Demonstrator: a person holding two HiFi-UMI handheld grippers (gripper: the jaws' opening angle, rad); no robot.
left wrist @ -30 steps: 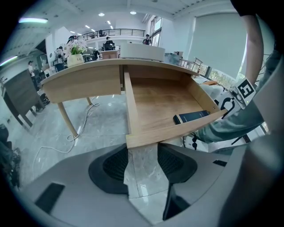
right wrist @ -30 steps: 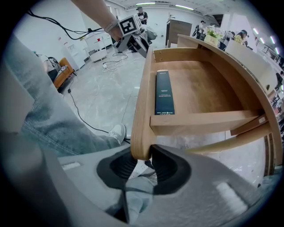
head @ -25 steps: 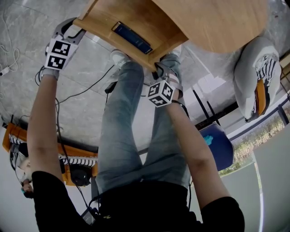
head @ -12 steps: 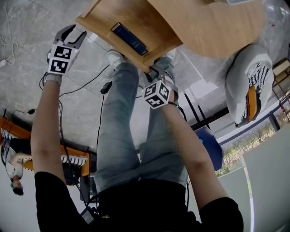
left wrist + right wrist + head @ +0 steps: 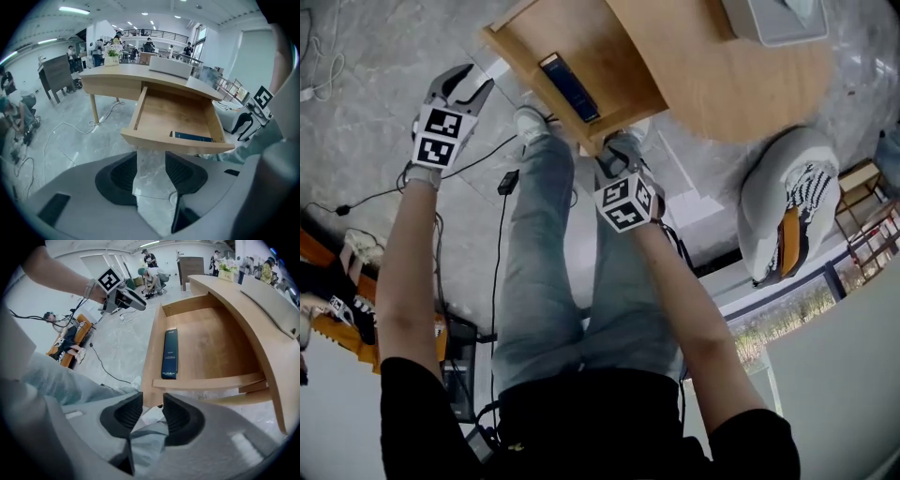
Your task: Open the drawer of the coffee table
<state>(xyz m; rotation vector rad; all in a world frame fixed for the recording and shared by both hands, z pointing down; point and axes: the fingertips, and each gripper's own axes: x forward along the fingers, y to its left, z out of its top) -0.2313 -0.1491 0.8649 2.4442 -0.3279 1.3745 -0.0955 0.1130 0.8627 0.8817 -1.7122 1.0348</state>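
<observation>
Standing wide open at the upper middle of the head view, the drawer [image 5: 600, 47] reaches out from the table [image 5: 741, 84] toward the person. Its front corner lies just ahead of the right gripper [image 5: 614, 155], whose jaws are parted and grasp nothing. The left gripper [image 5: 475, 82], at the upper left, is farther away and also released, with only floor between its jaws. Inside the drawer one dark flat box [image 5: 569, 86] lies along the front board. I judge the opening nearly complete.
</observation>
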